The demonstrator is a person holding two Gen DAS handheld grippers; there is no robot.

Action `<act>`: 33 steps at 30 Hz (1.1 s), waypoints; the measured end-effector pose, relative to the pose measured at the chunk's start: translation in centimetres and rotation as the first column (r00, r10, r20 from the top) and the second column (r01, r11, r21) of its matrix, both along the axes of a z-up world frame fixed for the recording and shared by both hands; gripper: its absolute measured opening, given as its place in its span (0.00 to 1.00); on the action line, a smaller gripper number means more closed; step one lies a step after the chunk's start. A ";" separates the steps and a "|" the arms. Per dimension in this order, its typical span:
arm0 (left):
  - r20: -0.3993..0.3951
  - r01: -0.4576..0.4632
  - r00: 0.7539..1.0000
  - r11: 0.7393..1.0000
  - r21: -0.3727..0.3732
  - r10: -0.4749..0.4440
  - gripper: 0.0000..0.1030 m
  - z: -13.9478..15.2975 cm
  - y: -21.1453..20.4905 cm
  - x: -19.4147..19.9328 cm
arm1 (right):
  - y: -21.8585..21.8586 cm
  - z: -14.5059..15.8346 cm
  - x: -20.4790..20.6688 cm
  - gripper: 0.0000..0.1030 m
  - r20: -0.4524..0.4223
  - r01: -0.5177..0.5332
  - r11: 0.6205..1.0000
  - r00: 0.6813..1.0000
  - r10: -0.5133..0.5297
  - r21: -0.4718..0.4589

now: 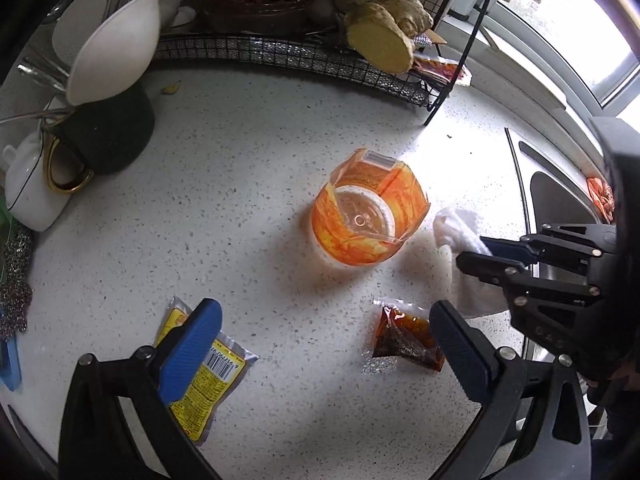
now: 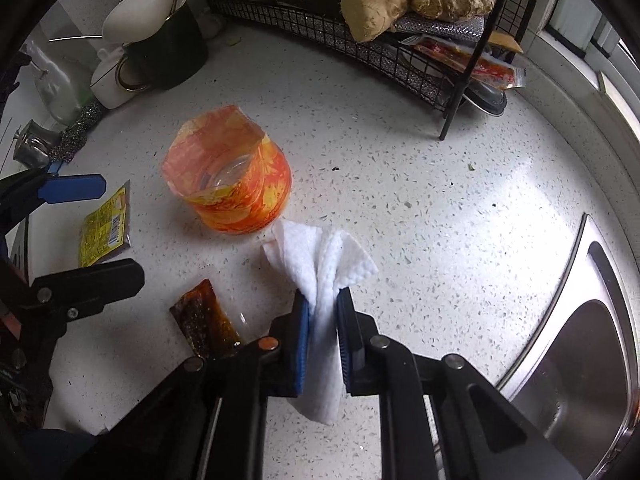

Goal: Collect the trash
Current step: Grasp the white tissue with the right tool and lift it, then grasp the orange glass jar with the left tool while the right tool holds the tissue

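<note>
On the speckled white counter stands an orange, label-wrapped, cut-off plastic bottle bottom [image 1: 332,236] [image 2: 240,200], open at the top. A crumpled white paper towel [image 2: 320,260] [image 1: 456,226] hangs between the pads of my right gripper [image 2: 323,298] [image 1: 476,250], which is shut on it just right of the orange container. My left gripper [image 1: 324,312] [image 2: 116,228] is open, pointing down over bare counter. A yellow snack packet [image 1: 204,392] [image 2: 102,228] lies under its left finger. A dark red sauce sachet [image 1: 404,338] [image 2: 204,316] lies by its right finger.
A black wire rack [image 1: 280,54] [image 2: 400,60] with ginger and a bowl stands at the back. A black mug [image 1: 108,136] with spoons, a white pot [image 1: 28,188] and a steel scourer [image 1: 16,280] sit on the left. A steel sink [image 2: 580,360] lies at the right.
</note>
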State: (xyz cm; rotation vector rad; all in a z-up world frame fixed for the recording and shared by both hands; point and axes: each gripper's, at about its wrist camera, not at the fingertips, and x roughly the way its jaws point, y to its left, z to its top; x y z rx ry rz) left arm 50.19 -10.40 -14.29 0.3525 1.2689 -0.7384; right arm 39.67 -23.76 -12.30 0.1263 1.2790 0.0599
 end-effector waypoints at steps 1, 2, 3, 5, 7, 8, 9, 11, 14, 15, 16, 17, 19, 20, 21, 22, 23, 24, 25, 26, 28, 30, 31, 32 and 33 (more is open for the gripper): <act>0.000 0.009 1.000 1.000 0.001 -0.009 1.00 -0.1 -0.3 0.0 | -0.2 0.3 -0.2 0.12 0.005 0.015 1.000 1.000 -0.015 0.006; -0.002 0.020 1.000 1.000 0.000 -0.020 1.00 -0.1 -0.6 0.1 | -0.5 0.6 -0.3 0.12 0.008 0.030 0.999 1.000 -0.030 0.011; -0.003 0.029 1.000 1.000 0.002 -0.029 1.00 -0.3 -1.0 0.1 | -1.0 0.9 -0.5 0.12 0.012 0.045 0.999 0.999 -0.045 0.018; -0.003 0.048 0.999 0.999 0.007 -0.048 1.00 -0.5 -1.7 0.3 | -1.5 1.3 -0.6 0.12 0.016 0.059 0.998 0.998 -0.059 0.021; -0.004 0.062 0.998 0.998 0.013 -0.062 1.00 -0.8 -2.2 0.6 | -1.9 1.8 -0.6 0.12 0.017 0.065 0.998 0.998 -0.066 0.020; -0.005 0.070 0.998 0.997 0.016 -0.070 1.00 -1.0 -2.5 0.9 | -2.4 1.5 -0.2 0.12 0.016 0.067 0.998 0.998 -0.067 0.019; -0.005 0.074 0.997 0.997 0.020 -0.074 1.00 -1.2 -2.8 1.1 | -2.6 1.5 -0.2 0.12 0.016 0.068 0.998 0.998 -0.068 0.017; -0.003 0.082 0.997 0.996 0.028 -0.082 1.00 -1.5 -3.4 1.6 | -2.8 1.4 0.0 0.12 0.012 0.070 0.997 0.997 -0.070 0.015; -0.004 0.092 0.996 0.996 0.017 -0.092 1.00 -1.8 -4.0 2.3 | -3.4 1.2 0.1 0.12 0.002 0.080 0.997 0.997 -0.080 0.016; -0.003 0.096 0.995 0.995 0.016 -0.096 1.00 -1.9 -4.3 2.5 | -3.9 1.2 -0.1 0.12 -0.003 0.085 0.996 0.996 -0.084 0.020; -0.001 0.100 0.995 0.995 0.017 -0.100 1.00 -1.9 -4.4 2.7 | -3.6 0.8 0.3 0.12 -0.009 0.090 0.996 0.996 -0.090 0.022; 0.000 0.107 0.994 0.994 0.020 -0.107 1.00 -2.0 -4.7 2.8 | -3.7 0.5 0.2 0.12 -0.015 0.095 0.995 0.995 -0.095 0.024; 0.003 0.119 0.993 0.993 0.022 -0.119 1.00 -2.2 -5.1 3.1 | -3.9 0.0 -0.1 0.12 -0.025 0.100 0.995 0.995 -0.099 0.028; 0.005 0.124 0.992 0.992 0.021 -0.124 0.98 -2.3 -5.1 3.1 | -3.9 -0.2 0.0 0.12 -0.028 0.101 0.995 0.995 -0.100 0.028; 0.007 0.134 0.991 0.991 0.020 -0.134 0.95 -2.3 -5.3 3.2 | -4.0 -0.3 0.0 0.12 -0.029 0.100 0.995 0.995 -0.099 0.029; 0.008 0.142 0.990 0.990 0.022 -0.142 0.94 -2.4 -5.4 3.2 | -4.1 -0.3 0.0 0.12 -0.028 0.100 0.995 0.995 -0.099 0.029; 0.011 0.149 0.989 0.989 0.026 -0.149 0.90 -2.4 -5.6 3.3 | -4.3 -0.4 0.3 0.12 -0.028 0.100 0.995 0.995 -0.099 0.029; 0.010 0.155 0.988 0.988 0.026 -0.155 0.86 -2.5 -5.8 3.3 | -4.4 -0.5 0.3 0.12 -0.029 0.101 0.994 0.995 -0.100 0.030; 0.004 0.159 0.987 0.987 0.023 -0.160 0.83 -2.6 -5.9 3.3 | -4.5 -0.5 0.3 0.12 -0.030 0.102 0.994 0.994 -0.101 0.031; -0.004 0.163 0.987 0.986 0.020 -0.163 0.77 -2.7 -6.0 3.4 | -4.4 -0.6 0.6 0.12 -0.030 0.102 0.994 0.994 -0.101 0.032; -0.015 0.172 0.985 0.985 0.024 -0.171 0.64 -2.9 -6.1 3.4 | -4.6 -0.7 0.7 0.12 -0.034 0.103 0.994 0.994 -0.102 0.031; -0.010 0.170 0.985 0.985 0.030 -0.169 0.64 -2.8 -6.3 3.3 | -4.4 -0.7 0.7 0.12 -0.037 0.107 0.994 0.994 -0.105 0.032; 0.000 0.176 0.984 0.984 0.030 -0.177 0.64 -2.8 -6.6 3.0 | -4.4 -0.8 0.7 0.12 -0.038 0.107 0.994 0.994 -0.106 0.032; 0.020 0.186 0.982 0.982 0.035 -0.187 0.63 -2.5 -6.8 2.7 | -4.5 -0.9 0.9 0.12 -0.037 0.107 0.994 0.994 -0.106 0.032; 0.037 0.190 0.981 0.981 0.041 -0.192 0.63 -2.2 -6.8 2.4 | -4.5 -1.0 1.0 0.12 -0.035 0.107 0.994 0.994 -0.106 0.033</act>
